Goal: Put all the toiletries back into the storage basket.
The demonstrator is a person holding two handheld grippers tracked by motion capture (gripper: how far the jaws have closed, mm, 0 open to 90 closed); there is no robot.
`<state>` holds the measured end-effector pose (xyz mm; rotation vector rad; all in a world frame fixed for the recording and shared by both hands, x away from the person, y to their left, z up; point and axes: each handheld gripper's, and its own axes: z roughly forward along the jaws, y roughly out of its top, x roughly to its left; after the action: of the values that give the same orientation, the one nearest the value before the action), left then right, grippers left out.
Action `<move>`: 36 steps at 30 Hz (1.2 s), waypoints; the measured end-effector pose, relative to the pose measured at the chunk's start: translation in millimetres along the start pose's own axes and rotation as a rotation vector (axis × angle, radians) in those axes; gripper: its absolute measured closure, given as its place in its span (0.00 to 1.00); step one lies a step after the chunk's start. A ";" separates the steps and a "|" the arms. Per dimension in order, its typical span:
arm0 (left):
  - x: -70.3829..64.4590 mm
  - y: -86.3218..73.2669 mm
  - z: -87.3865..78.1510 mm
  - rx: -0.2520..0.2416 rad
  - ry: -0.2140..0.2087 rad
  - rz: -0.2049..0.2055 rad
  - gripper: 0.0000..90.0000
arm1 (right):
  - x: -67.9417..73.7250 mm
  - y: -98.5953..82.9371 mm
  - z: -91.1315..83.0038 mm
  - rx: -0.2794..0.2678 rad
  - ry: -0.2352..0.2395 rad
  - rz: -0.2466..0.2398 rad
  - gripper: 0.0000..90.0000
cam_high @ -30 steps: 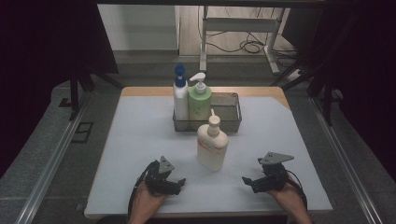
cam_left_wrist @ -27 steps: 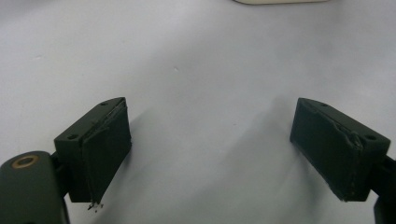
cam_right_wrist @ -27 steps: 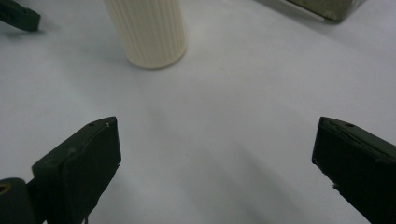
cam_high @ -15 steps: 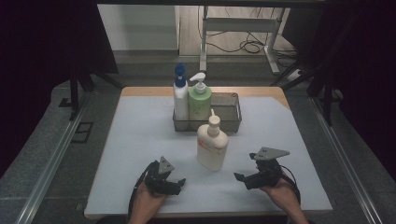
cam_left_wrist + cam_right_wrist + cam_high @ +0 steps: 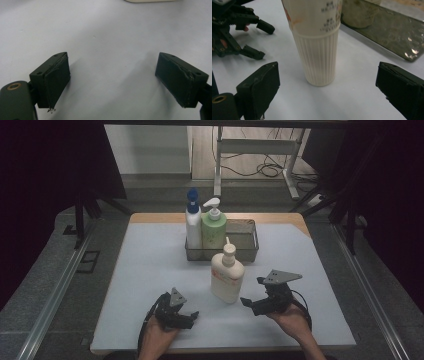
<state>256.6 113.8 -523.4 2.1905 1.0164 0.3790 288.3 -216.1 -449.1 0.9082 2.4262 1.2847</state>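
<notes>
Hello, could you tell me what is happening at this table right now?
A person holds a gripper in each hand at a white table. The right gripper is open and points at a cream pump bottle standing upright in front of a wire basket, not touching it yet. The left gripper is open too, low over bare table. A white bottle with a blue cap and a green pump bottle stand in the basket.

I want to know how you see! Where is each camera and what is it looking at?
High view: above the person's side, looking forward and down at the table; both hands show, with the left gripper and right gripper.
Left gripper view: on the left gripper, looking along open jaws at the table.
Right gripper view: on the right gripper, facing the cream bottle.
The high view and right gripper view share that bottle.
</notes>
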 end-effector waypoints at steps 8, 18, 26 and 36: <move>-0.2 -0.1 0.0 -0.002 0.002 0.000 0.14 | 2.1 13.2 5.6 -0.012 0.002 -0.013 0.07; -0.1 -0.1 -0.1 -0.001 0.001 0.004 0.14 | 8.9 29.4 13.1 -0.022 0.016 -0.037 0.10; -0.1 -0.1 -0.2 -0.001 0.002 0.005 0.14 | 9.8 41.6 23.6 -0.030 0.013 -0.034 0.12; -0.3 -0.1 -0.2 -0.001 0.003 0.005 0.14 | 12.6 57.1 34.9 -0.028 -0.012 -0.058 0.15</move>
<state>256.1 113.8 -523.4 2.1923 1.0123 0.3850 318.7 -161.4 -422.2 0.8289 2.4010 1.2862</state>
